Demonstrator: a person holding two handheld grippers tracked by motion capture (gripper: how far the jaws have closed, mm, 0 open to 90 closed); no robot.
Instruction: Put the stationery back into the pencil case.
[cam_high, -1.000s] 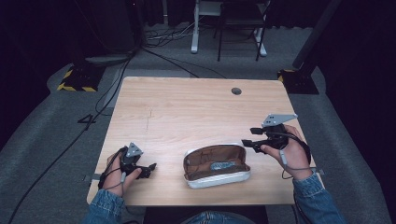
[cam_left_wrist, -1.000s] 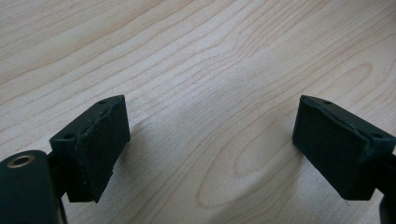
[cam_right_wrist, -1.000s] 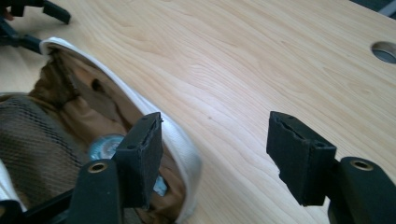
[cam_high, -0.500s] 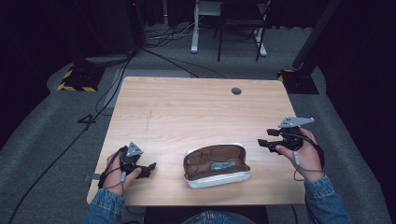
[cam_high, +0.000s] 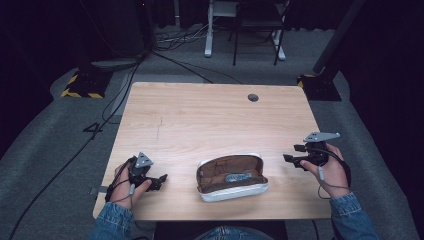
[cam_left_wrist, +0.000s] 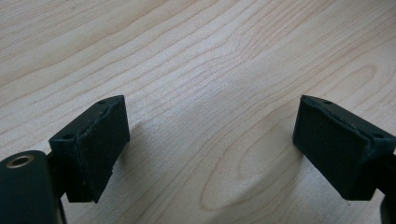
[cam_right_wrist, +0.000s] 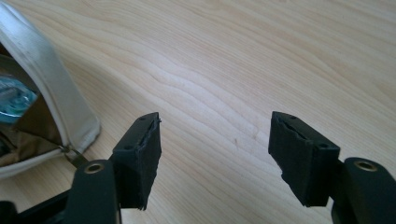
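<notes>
The right gripper (cam_high: 295, 159) is seen drawn back to the right edge of the table (cam_high: 210, 115), lower and farther from the open pouch (cam_high: 232, 176) than it was a second ago, when it hung just beside the pouch's right end. Its jaws, which have just been opening a little further, are held moderately apart with nothing but bare wood between them. The left gripper (cam_high: 159, 179) is kept where it was, resting near the near-left corner, its jaws spread wide and empty. The withdrawal is read as a sign that the work on the pouch is finished or paused, since neither gripper is touching it. The pouch is left lying at the near middle of the table, between the two hands and well apart from both, unzipped and gaping upward. A silvery-white outer shell, a brown lining and a small bluish item (cam_high: 239, 176) inside are shown.
</notes>
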